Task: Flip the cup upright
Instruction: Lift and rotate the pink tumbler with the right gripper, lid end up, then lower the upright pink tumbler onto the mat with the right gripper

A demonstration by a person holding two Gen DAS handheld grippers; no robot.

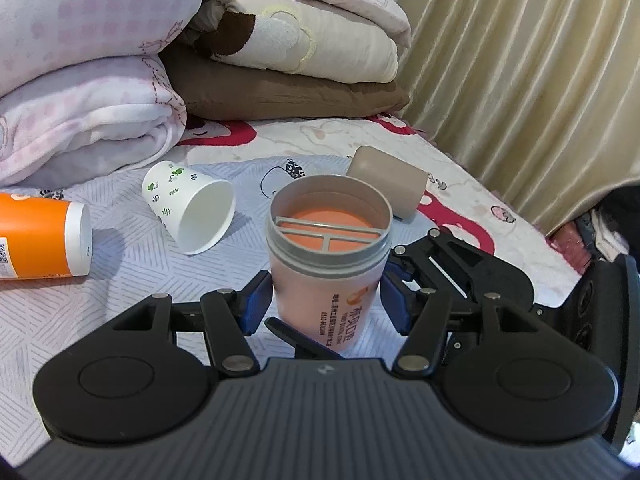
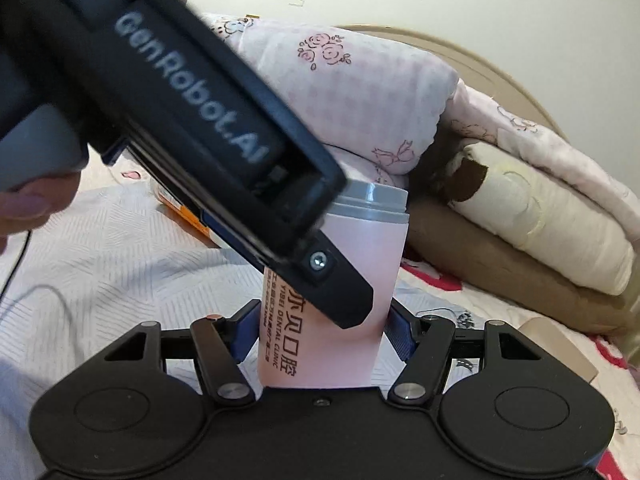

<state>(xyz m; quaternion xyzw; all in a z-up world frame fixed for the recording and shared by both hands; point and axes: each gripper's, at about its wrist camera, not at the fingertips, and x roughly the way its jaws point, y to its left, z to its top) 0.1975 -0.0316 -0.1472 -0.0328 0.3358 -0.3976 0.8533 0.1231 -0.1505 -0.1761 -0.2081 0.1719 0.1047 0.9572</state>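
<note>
My right gripper (image 2: 320,326) clamps the upright pink cup (image 1: 326,276) low on its wall; left gripper (image 1: 320,300) spread clear. Light, stiff, smooth plastic: mid-body hold suits

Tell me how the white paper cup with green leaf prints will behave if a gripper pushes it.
The paper cup lies on its side with its open mouth facing the camera, so a nudge would probably roll it in a curve, since it tapers. It looks empty and thin-walled, so likely very light and easy to crush. The soft bedsheet may damp any rolling.
</note>
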